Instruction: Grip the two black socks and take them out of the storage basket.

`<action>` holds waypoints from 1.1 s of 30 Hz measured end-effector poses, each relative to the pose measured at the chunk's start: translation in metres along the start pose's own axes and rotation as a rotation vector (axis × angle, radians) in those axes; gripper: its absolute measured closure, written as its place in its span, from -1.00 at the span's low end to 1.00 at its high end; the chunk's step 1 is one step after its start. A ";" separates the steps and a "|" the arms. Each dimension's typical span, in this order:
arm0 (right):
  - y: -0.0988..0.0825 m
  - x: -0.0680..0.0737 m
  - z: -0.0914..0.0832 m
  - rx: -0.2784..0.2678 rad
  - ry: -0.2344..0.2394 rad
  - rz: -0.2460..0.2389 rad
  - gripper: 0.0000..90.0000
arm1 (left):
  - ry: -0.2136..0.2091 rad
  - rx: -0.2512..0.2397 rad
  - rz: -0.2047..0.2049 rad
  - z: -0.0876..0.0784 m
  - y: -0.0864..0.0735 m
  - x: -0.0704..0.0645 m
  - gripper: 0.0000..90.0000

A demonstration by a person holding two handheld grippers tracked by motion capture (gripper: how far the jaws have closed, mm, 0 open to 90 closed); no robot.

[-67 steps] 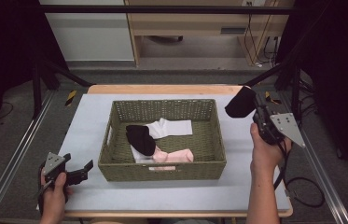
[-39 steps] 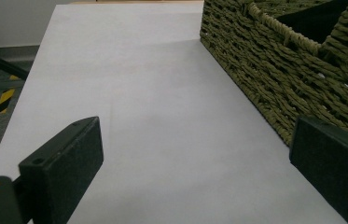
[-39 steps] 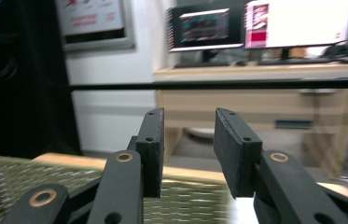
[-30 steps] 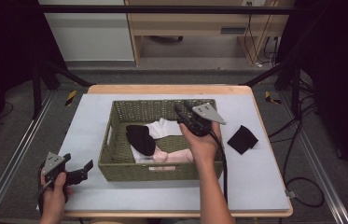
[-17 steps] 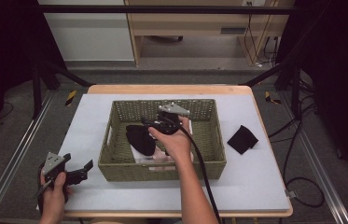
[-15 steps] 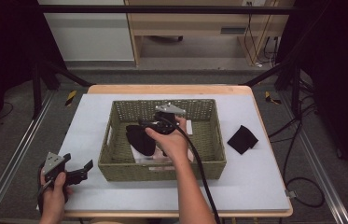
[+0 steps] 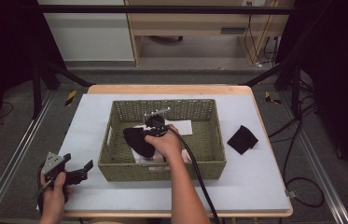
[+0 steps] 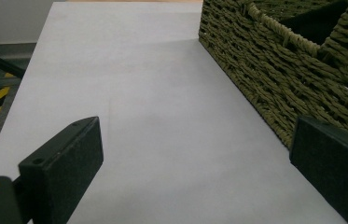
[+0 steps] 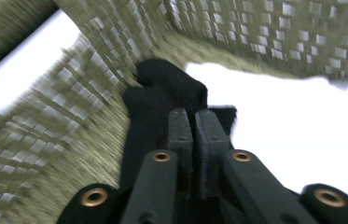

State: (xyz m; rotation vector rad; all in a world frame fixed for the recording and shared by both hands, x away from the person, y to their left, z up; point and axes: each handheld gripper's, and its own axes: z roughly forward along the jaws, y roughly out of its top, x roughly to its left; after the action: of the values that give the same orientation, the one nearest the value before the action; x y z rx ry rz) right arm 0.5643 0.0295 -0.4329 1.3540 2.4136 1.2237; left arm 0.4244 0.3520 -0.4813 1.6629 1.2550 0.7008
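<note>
Reaching into the basket (image 7: 115,158), my right tongs (image 9: 194,119) have just closed on the black sock (image 9: 162,93); white cloth (image 7: 183,127) lies beside; left tongs (image 7: 76,171) gape on the desk (image 7: 255,177).

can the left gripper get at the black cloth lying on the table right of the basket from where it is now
Probably not directly. The left gripper sits at the table's near left corner, and the basket and right forearm lie between it and the black cloth.

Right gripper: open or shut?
Shut. The right gripper's jaws stand together on the black cloth inside the basket.
</note>
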 end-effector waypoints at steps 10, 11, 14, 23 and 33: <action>0.007 0.000 -0.031 -0.287 -0.028 -0.069 0.98 | -0.001 0.000 -0.003 0.000 0.000 0.000 -0.94; 0.008 0.001 -0.036 -0.333 -0.035 -0.081 0.98 | -0.001 0.001 -0.002 0.001 0.000 0.000 -0.94; 0.009 0.001 -0.051 -0.443 -0.054 -0.116 0.98 | 0.000 0.002 0.003 0.000 0.000 0.000 -0.94; 0.003 -0.010 -0.090 -0.677 -0.173 -0.143 0.98 | 0.002 0.002 0.001 0.000 0.000 0.000 -0.94; -0.003 -0.023 -0.121 -0.828 -0.242 -0.167 0.98 | 0.004 -0.001 0.003 0.000 0.000 -0.001 -0.94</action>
State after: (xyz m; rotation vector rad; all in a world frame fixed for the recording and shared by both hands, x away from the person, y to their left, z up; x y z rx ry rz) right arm 0.5215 -0.0606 -0.3609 0.9398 1.5180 1.6198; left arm 0.4243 0.3511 -0.4814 1.6640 1.2552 0.7066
